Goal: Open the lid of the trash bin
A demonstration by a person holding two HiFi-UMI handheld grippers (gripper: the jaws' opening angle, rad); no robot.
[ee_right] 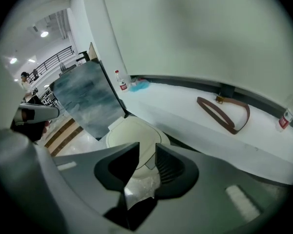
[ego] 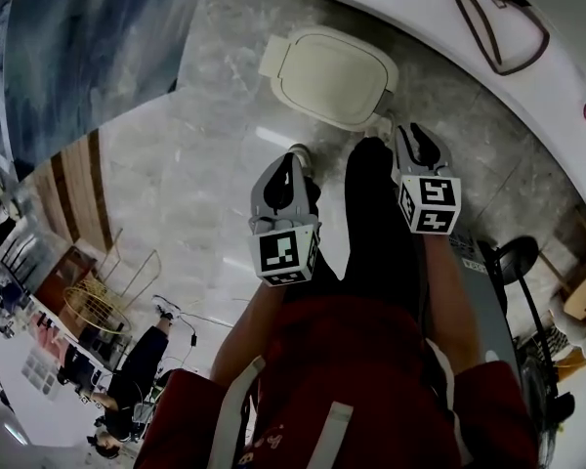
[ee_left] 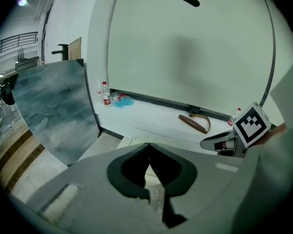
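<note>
Both grippers are out in front of the person, angled forward and down towards the floor. The left gripper sits by the dark trouser leg, marker cube facing up. In its own view the left gripper has its jaws tipped together at the front, nothing between them. The right gripper is on the other side of that leg, nearer the bin. In its own view the right gripper has its jaws standing apart with a clear gap, and they clamp nothing. Through that gap sits the target, the trash bin lid, cream-coloured, rounded, lying flat and closed, beyond the jaws and not between the pads. From the head view the trash bin lid is just ahead of both grippers on the grey marble floor, close against a white ledge. On that ledge lies a brown strap in a loop, with a bottle near it. Further along are another bottle and a blue cloth. A big grey-blue marbled panel stands to the left of the bin, with wood-look flooring beyond it. A second person is well away at lower left.
</note>
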